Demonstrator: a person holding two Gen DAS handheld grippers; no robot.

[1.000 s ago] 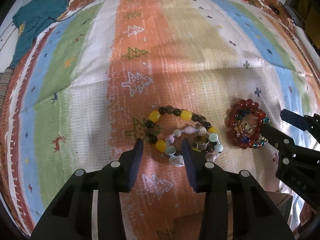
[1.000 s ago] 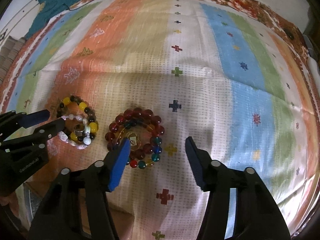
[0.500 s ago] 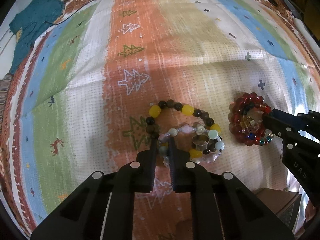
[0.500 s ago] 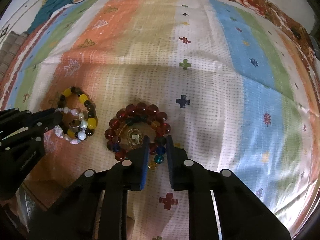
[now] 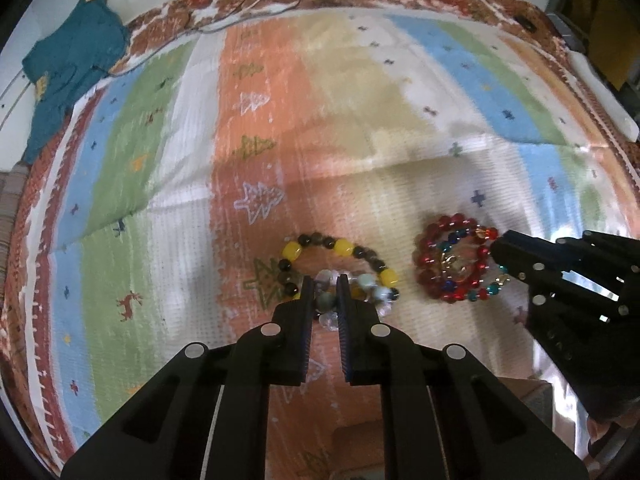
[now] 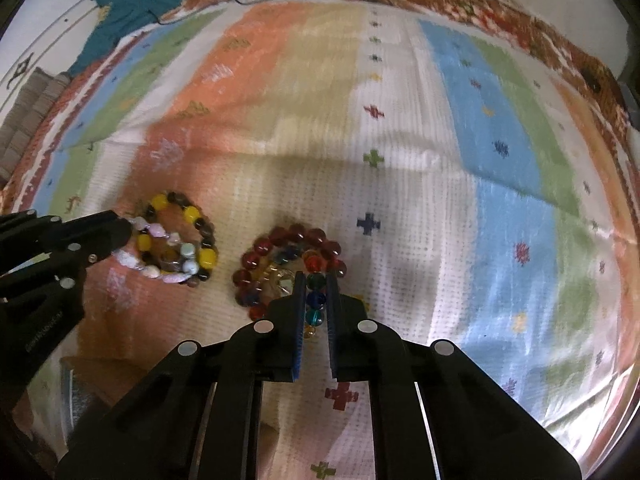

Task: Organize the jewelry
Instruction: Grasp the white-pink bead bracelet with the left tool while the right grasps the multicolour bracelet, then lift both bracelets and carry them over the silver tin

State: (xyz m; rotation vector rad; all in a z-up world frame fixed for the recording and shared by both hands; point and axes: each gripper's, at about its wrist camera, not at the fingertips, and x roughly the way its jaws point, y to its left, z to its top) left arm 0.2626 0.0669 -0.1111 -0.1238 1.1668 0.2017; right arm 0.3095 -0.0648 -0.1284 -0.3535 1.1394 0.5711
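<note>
Two piles of beaded jewelry lie on a striped cloth. The left pile holds a yellow and dark bead bracelet (image 5: pixel 340 249) (image 6: pixel 198 216) and a pale pastel bead bracelet (image 5: pixel 370 282) (image 6: pixel 160 270). My left gripper (image 5: pixel 323 282) is shut on the pastel bracelet. The right pile holds a red bead bracelet (image 5: pixel 430 256) (image 6: pixel 280 238) around a gold piece (image 6: pixel 280 278), plus a multicolour bead bracelet (image 6: pixel 314 292) (image 5: pixel 486 290). My right gripper (image 6: pixel 316 278) is shut on the multicolour bracelet.
The striped cloth (image 5: pixel 344 112) covers the whole surface. A teal garment (image 5: pixel 68 68) and a thin cable (image 5: pixel 256 4) lie at the far left edge. A brown box edge (image 5: pixel 520 392) shows near the cloth's front edge.
Both grippers went from open to shut, each closing on a bracelet in its pile. The views have since shifted slightly and blurred, so both hands are moving.
</note>
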